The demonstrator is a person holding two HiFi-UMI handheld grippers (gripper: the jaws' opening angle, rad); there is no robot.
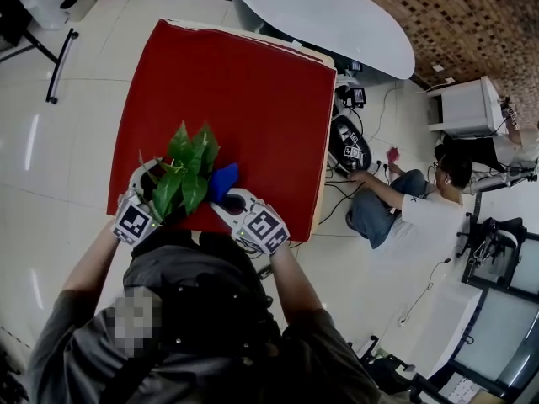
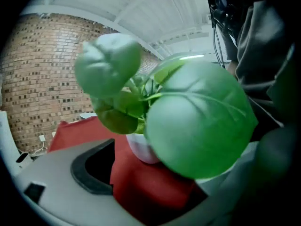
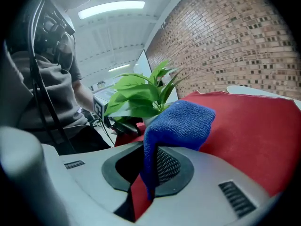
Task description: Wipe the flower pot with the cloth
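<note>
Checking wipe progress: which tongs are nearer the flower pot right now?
Left. The left tongs stand open right at the flower pot, which sits just ahead between their jaws. The right tongs, shut on the cloth, are farther off to its right.

A lab is showing here. Black cables [image 1: 335,194] are trailing across glossy white floor tiles [image 1: 76,167] below a brown brick wall [image 3: 244,36].

Red-covered table [image 1: 253,99] — white oval table [image 1: 328,15] beyond; person [image 1: 413,204] seated on floor [image 1: 50,167].
</note>
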